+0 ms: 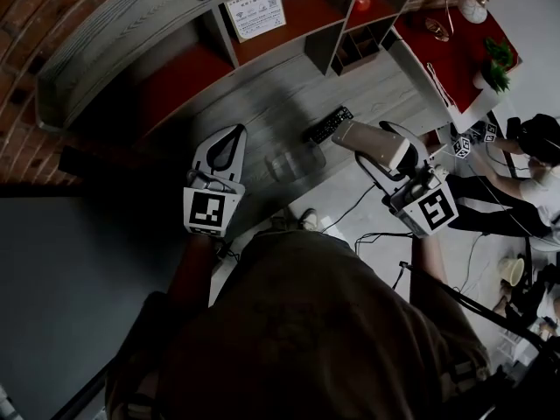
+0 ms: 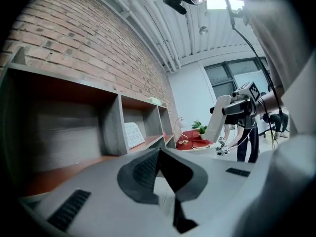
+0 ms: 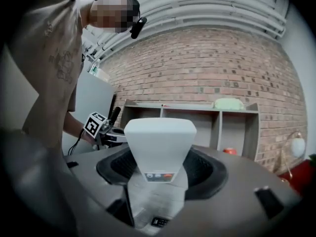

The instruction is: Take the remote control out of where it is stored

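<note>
Right tongs (image 3: 163,168) clamped on a white remote (image 3: 159,137), its small red button facing the camera, the whole thing held above the bench (image 1: 262,103). My left tongs (image 2: 158,154) are pressed together on nothing and hover at 9 o'clock of the right pair.

Between the two pairs, a clear plastic tub (image 1: 293,160) stands on the bench. It is too faint for me to say what it holds, but I judge it to be the remote's storage place. A black remote (image 1: 328,125) lies flat at 1 o'clock of the tub, apart from both tongs.

As I read it, the take-out is all but done. The next move calls for carrying the white remote away from the tub and setting it on bare bench. It also needs a firm squeeze, since the smooth casing looks likely to slip.

The bench is grey wood grain. At 12 o'clock a shelf (image 1: 175,86) has red-floored cubbies, one holding a printed card (image 1: 255,11), with a brick wall (image 3: 207,63) behind. At 2 o'clock a red table carries a plant (image 1: 497,64), and another person (image 1: 534,164) is at 3 o'clock.
</note>
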A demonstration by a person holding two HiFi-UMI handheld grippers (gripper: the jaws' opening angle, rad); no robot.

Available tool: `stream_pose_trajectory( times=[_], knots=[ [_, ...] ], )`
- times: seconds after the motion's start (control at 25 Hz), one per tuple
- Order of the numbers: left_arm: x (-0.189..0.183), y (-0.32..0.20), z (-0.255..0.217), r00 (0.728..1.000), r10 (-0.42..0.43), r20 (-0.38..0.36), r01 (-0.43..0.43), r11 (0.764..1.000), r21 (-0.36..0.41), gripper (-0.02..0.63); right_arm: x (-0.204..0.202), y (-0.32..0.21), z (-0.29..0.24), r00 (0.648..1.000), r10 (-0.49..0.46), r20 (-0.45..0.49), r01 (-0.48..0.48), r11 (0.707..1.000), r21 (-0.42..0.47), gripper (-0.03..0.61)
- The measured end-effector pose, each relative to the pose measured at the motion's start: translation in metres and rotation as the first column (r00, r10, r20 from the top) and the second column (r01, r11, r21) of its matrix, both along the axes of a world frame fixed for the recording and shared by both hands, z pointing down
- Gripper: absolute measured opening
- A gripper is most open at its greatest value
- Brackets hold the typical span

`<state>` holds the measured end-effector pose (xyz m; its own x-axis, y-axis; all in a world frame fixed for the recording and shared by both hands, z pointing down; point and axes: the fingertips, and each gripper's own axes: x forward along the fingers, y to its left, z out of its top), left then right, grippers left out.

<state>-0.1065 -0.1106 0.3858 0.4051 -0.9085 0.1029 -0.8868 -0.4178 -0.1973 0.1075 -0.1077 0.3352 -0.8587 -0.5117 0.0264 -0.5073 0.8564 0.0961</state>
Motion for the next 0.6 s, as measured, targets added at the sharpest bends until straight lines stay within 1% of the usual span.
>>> stream_pose_trajectory(
  times=[0.24,0.36,0.44,0.6],
  knots=[
    [0.011,-0.004,-0.013,1.000,0.021,0.001,-0.021,0.999,0.040,0.011,0.028,0.008,-0.021,0.988,0.124,0.093,-0.128,0.991,0.043,0.295],
    [0.012,-0.006,-0.012,1.000,0.021,-0.012,-0.021,0.999,0.025,0.011,0.044,0.012,-0.023,0.976,0.170,0.134,-0.178,0.983,0.048,0.295],
    [0.011,-0.008,-0.012,0.999,0.016,-0.027,-0.015,1.000,0.019,0.011,0.056,0.015,-0.020,0.969,0.195,0.154,-0.202,0.979,0.035,0.295],
    [0.012,-0.011,-0.018,1.000,0.020,-0.010,-0.020,0.999,0.036,0.011,0.070,0.024,-0.011,0.964,0.214,0.158,-0.219,0.976,0.015,0.295]
  ],
)
